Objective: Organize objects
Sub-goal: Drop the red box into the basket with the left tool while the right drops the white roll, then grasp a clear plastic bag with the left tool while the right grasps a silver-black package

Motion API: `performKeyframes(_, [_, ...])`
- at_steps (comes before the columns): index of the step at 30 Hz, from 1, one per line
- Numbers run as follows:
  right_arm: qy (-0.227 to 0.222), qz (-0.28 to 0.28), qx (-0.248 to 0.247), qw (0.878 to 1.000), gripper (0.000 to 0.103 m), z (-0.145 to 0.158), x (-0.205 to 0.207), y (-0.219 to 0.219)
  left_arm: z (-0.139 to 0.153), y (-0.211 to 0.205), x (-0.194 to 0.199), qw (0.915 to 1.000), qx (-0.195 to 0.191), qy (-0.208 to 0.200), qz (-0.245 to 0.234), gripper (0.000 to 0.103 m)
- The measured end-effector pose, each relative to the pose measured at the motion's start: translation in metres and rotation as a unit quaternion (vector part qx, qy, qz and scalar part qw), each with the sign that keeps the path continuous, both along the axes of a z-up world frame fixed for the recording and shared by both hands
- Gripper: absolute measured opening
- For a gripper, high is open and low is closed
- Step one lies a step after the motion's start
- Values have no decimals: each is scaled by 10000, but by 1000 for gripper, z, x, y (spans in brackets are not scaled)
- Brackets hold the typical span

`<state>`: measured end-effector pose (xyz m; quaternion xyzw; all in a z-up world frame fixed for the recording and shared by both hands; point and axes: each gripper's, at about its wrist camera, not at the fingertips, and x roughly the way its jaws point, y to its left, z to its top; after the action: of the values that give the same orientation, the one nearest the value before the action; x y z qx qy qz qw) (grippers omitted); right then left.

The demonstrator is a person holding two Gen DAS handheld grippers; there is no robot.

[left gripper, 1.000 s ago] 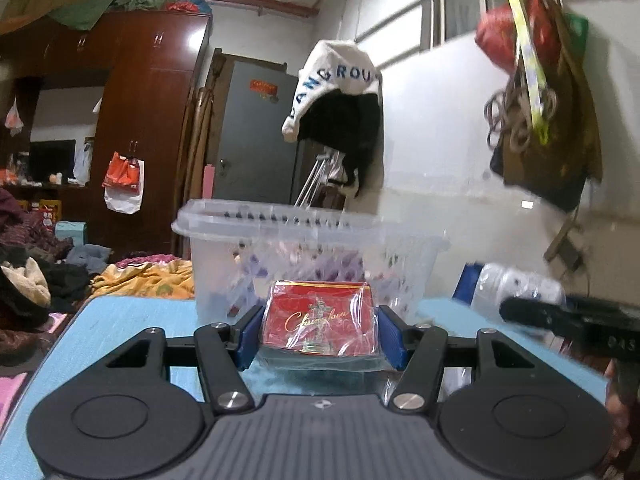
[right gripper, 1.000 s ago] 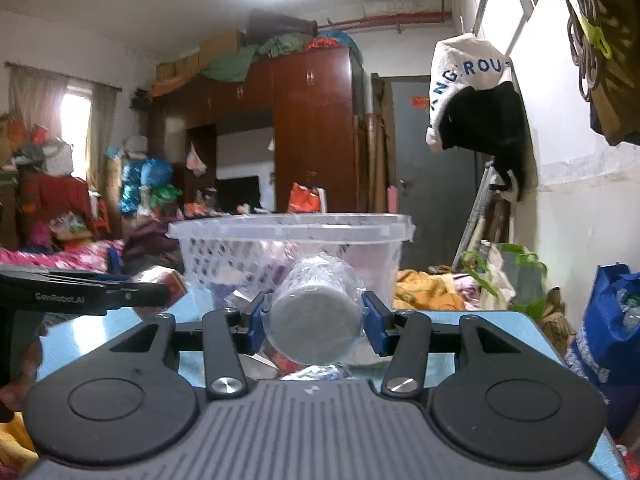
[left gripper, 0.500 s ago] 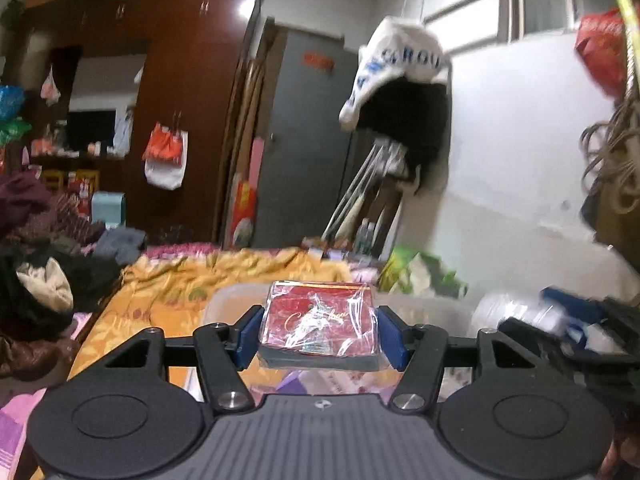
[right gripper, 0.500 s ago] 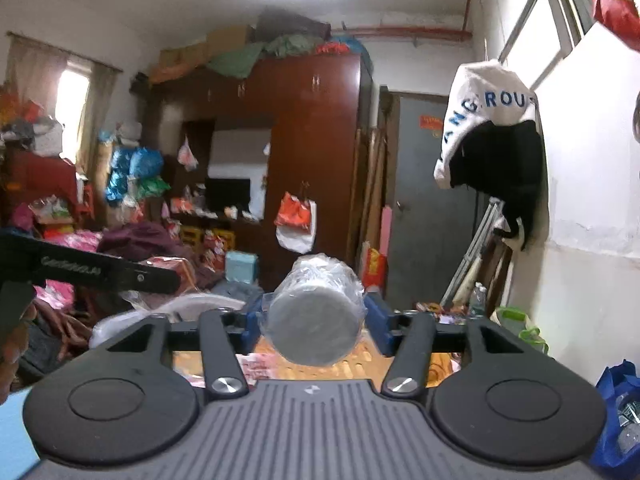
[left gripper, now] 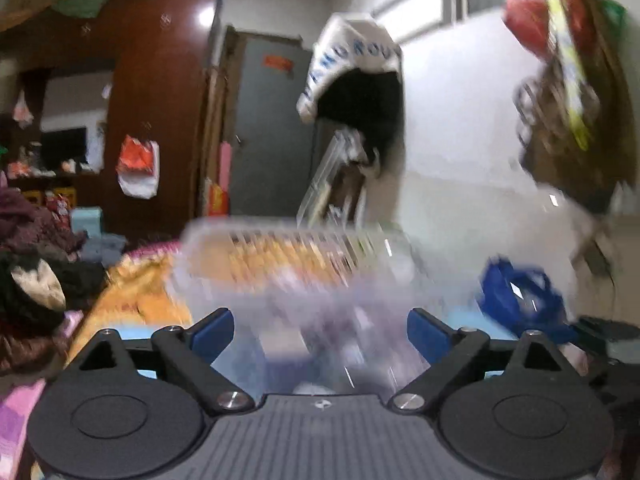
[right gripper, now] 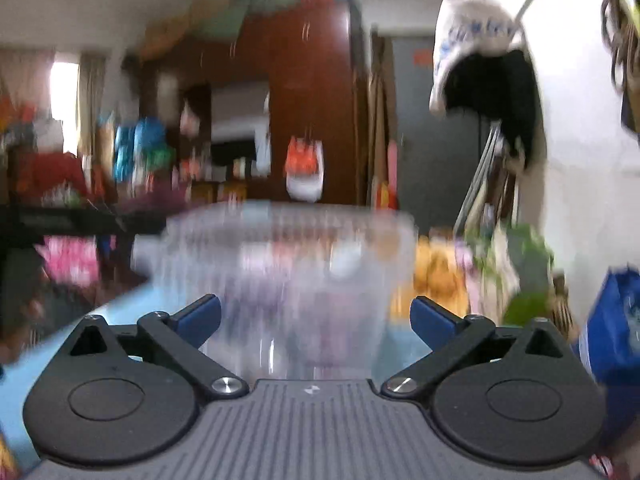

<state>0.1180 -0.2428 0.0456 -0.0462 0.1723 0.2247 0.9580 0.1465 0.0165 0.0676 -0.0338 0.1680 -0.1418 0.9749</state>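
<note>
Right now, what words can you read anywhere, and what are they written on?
"ANGROU": blue letters on the white hanging garment, cut off at both ends.
Red sign on the grey door: too blurred to read.
The same garment in the right wrist view: letters too smeared.
Clear basket: no text I can make out.

A lived-in home, a bedroom used for storage as well. In the left wrist view a tall red-brown wardrobe [left gripper: 160, 108] fills the nine to eleven o'clock side, bundles heaped on its top; a plastic bag [left gripper: 138, 168] hangs from it. At twelve o'clock stands a grey door [left gripper: 272, 132]. A white and black cap [left gripper: 356, 76] hangs on the white wall at one o'clock, more bags [left gripper: 572, 92] at two. Heaped clothes [left gripper: 36, 264] lie at eight o'clock beside orange bedding [left gripper: 136, 292]. In the right wrist view a curtained window [right gripper: 64, 92] glows at ten o'clock.
</note>
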Motion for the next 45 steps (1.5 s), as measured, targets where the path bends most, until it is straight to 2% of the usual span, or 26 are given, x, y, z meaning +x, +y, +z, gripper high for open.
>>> performKeyframes(3, [395,130,-342,9985,103,-23,-2,6,-20,-7,3,9989,-158,324,-293,95])
performKeyframes(5, [447,249,-565,9971,103,-30,-2,13,-30,-10,11,9974,-168,550,-429,95])
performKeyframes(9, [583,364,-731,9949,101,-36,5,18,-48,-15,11,9959,-69,698,-572,95])
performKeyframes(11, [697,455,-759,9936,91,-37,7,19,-53,-16,7,9954,-76,704,-649,95])
performKeyframes(12, [699,440,-773,9936,90,-38,7,19,-54,-15,5,9954,-87,679,-676,95])
performKeyframes(13, [699,436,-795,9934,84,-39,6,19,-54,-16,4,9953,-82,666,-701,95])
performKeyframes(14, [725,445,-819,9930,73,-40,6,20,-54,-17,6,9952,-71,664,-715,95])
performKeyframes(15, [729,419,-823,9931,73,-42,6,20,-54,-18,5,9951,-57,654,-743,95])
performKeyframes(18, [471,310,-635,9964,73,-40,-3,14,-56,-23,2,9945,49,629,-842,95])
performKeyframes(23, [163,-29,560,9983,73,-34,-11,-25,-59,-32,-1,9920,185,702,-1035,95])
performKeyframes(27, [67,-167,567,9982,74,-32,-12,-24,-65,-50,0,9879,722,880,-1053,95])
performKeyframes(30, [65,-174,581,9981,74,-32,-9,-23,-67,-57,3,9858,916,1017,-969,89])
performKeyframes(31, [77,-169,593,9981,74,-32,-8,-22,-68,-58,5,9852,924,1085,-949,77])
performKeyframes(32, [92,-160,586,9981,74,-33,-9,-22,-69,-57,7,9842,916,1178,-953,62])
performKeyframes(33, [90,-154,571,9982,74,-33,-10,-23,-70,-56,9,9831,855,1237,-1045,55])
performKeyframes(34, [69,-145,544,9984,74,-33,-11,-22,-70,-56,8,9832,835,1219,-1072,50])
performKeyframes(37, [33,-133,504,9986,74,-34,-13,-23,-70,-54,4,9854,818,1101,-1009,49])
performKeyframes(39, [12,-123,512,9986,74,-35,-14,-23,-68,-49,-3,9883,699,885,-1029,49])
performKeyframes(42, [-77,-116,503,9986,74,-35,-17,-23,-63,-33,-18,9916,439,568,-1075,49])
performKeyframes(45, [-101,-107,483,9987,74,-35,-18,-22,-60,-11,-29,9955,132,218,-916,49])
